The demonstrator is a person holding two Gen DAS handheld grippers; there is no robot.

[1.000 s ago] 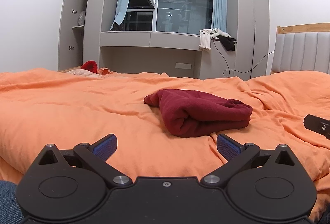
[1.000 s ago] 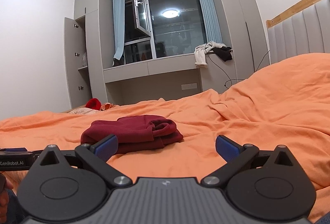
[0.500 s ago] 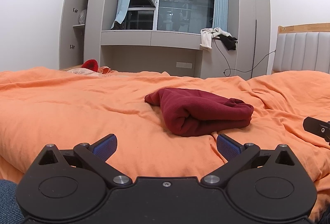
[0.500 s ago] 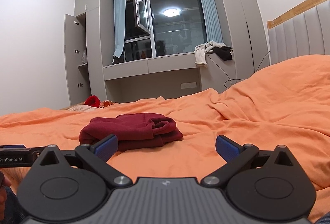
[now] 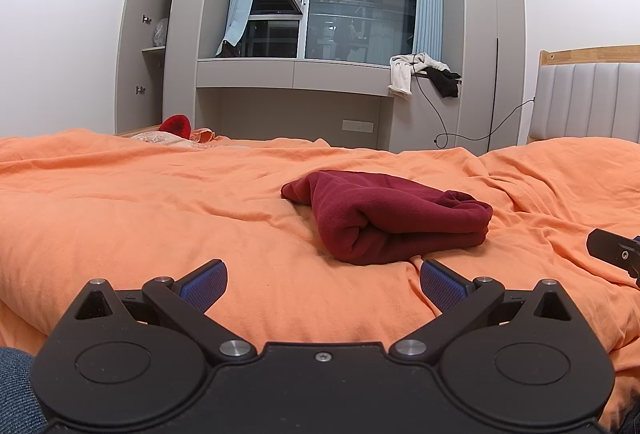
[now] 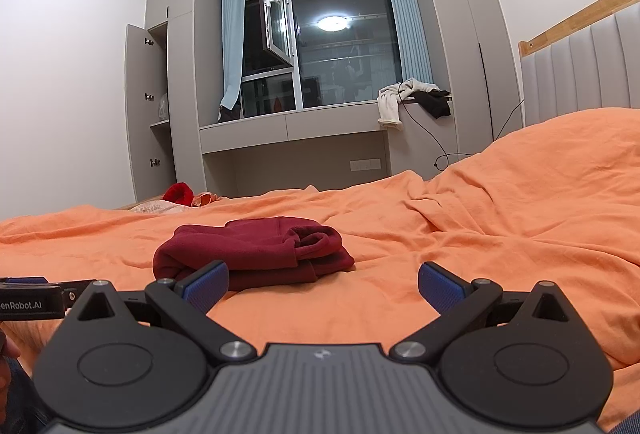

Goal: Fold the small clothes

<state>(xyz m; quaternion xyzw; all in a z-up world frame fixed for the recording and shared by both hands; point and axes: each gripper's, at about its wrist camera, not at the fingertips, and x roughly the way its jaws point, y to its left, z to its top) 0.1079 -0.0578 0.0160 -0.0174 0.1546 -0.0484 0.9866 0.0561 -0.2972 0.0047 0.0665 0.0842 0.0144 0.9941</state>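
Note:
A dark red garment (image 5: pixel 394 216) lies folded in a compact bundle on the orange bedspread (image 5: pixel 140 202). It also shows in the right wrist view (image 6: pixel 256 252). My left gripper (image 5: pixel 322 284) is open and empty, held low just in front of the bundle. My right gripper (image 6: pixel 322 284) is open and empty, near the bundle's right front. The right gripper's tip shows at the right edge of the left wrist view (image 5: pixel 614 252). The left gripper's body shows at the left edge of the right wrist view (image 6: pixel 30 300).
A small red item and pale clothes (image 5: pixel 176 128) lie at the bed's far left edge. A padded headboard (image 5: pixel 584 102) stands at the right. Clothes (image 5: pixel 424 76) hang over the window ledge, with a cable below. An open cupboard (image 5: pixel 148 38) stands at the left.
Both grippers have dipped slightly, so the garment sits a little lower and nearer in both views. The garment has not moved and both grippers stay open.

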